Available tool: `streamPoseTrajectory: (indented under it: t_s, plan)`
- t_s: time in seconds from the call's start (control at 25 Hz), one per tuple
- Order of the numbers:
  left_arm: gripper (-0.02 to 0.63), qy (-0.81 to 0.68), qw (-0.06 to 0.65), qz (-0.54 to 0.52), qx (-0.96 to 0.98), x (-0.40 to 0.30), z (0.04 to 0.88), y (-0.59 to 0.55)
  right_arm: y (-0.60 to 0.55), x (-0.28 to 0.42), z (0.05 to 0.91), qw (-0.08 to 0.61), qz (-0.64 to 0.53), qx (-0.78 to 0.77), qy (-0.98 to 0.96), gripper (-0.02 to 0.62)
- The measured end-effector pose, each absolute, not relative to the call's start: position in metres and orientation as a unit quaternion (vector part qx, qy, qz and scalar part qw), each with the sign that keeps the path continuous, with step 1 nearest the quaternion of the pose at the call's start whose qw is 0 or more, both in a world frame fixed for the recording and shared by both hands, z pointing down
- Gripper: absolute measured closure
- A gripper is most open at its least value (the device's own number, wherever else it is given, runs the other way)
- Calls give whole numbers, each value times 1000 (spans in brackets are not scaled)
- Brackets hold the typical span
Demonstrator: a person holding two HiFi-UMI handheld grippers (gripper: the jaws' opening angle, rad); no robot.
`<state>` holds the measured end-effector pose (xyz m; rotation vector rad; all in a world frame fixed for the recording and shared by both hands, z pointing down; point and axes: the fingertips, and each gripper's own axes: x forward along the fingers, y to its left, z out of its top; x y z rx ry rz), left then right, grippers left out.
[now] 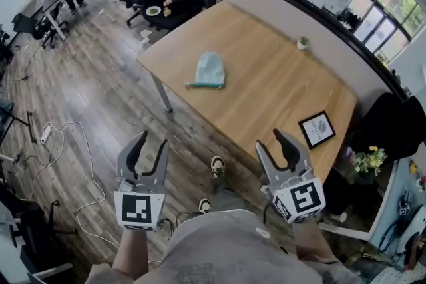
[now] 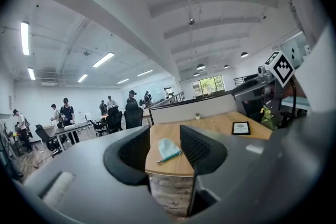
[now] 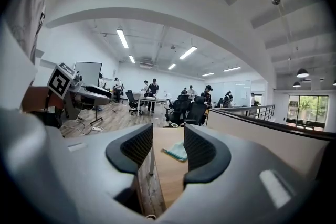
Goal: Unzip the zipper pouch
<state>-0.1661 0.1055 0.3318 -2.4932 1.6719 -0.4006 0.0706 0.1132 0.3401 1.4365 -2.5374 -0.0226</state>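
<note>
1. Both grippers are held up in front of the person, off the table's near edge and not touching anything.
2. The left gripper [image 1: 152, 141] has its jaws spread apart. In the left gripper view there's nothing between them, just the table seen through the gap.
3. Same deal with the right gripper [image 1: 269, 140]: jaws apart and nothing held.
4. The zipper pouch [image 1: 212, 70] is a light blue-green one lying flat on the wooden table [image 1: 266, 83]. It's out ahead of both grippers and well apart from them, roughly between the two if you look from the head view. It shows up in the gap between the jaws in both gripper views.
5. A darker teal strip runs along the pouch edge that faces the grippers, with a bit sticking out toward the left gripper's side. Can't tell from here if it's zipped or not.
6. A small framed picture [image 1: 317, 128] lies on the table just ahead of the right gripper and a little to its right.
7. Way past the right gripper, at the far edge of the table, there's a tiny pot [image 1: 303, 43].
8. Some yellow flowers [image 1: 368, 159] sit off to the right of the right gripper.
9. White cables [image 1: 63, 133] are lying on the floor to the left of the left gripper.
</note>
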Motion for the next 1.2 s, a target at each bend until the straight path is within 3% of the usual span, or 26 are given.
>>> streamPoseTrajectory:
  t_s: [0.64,1.2]
  plan:
    - [426,547,31,-154,-822,-126,336,-76,-80,86,360,133,21,456,-880,428]
    - [426,559,16,-186,-808,-119,345,-147,-168,96,361,124,39,443,-887,428]
